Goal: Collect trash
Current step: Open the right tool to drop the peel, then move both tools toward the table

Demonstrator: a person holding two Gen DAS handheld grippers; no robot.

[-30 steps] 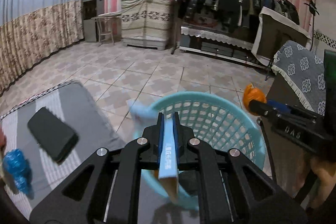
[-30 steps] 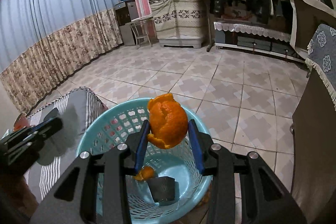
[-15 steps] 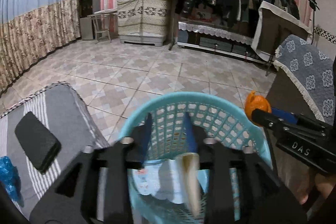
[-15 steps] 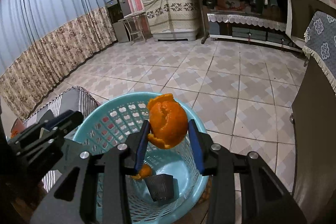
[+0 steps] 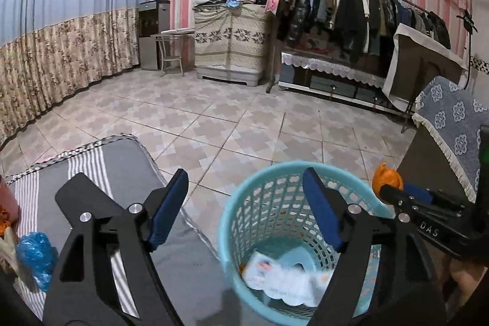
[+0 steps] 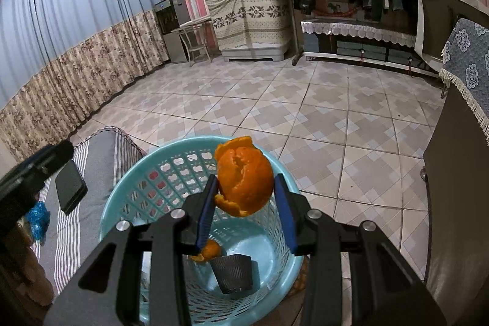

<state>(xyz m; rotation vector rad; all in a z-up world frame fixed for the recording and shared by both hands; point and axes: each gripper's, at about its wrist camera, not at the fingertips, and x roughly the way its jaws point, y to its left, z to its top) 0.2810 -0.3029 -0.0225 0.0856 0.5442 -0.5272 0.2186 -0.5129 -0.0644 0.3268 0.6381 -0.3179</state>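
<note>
Left gripper (image 5: 244,191) spread wide, nothing between the blue pads (image 5: 168,206); jaws just been opening. Flat wrapper once pinched there gone from the grip, now lying as a pale, blurred packet (image 5: 284,271) at the bottom of the turquoise laundry-style basket (image 5: 232,222), lower centre of the left wrist frame. One item delivered, so left side free for the next pick.

Right gripper (image 6: 244,191) clenched on an orange peel (image 6: 244,179), centre of the right wrist frame, poised above the basket rim (image 6: 128,173); same grip as a second ago, no release yet. Below it in the basket: a smaller peel scrap (image 6: 207,251) and a dark ribbed cup (image 6: 232,272).

Likely next: open the right jaws to drop the peel straight in. Placement looks good, well inside the rim, little chance of a miss.

Left on the striped grey cushion (image 5: 122,161), lower left of both frames: a crumpled blue bag (image 5: 35,252), probably trash to fetch. Also a black phone (image 6: 71,186) close by, to be left alone. Task judged partly done.
</note>
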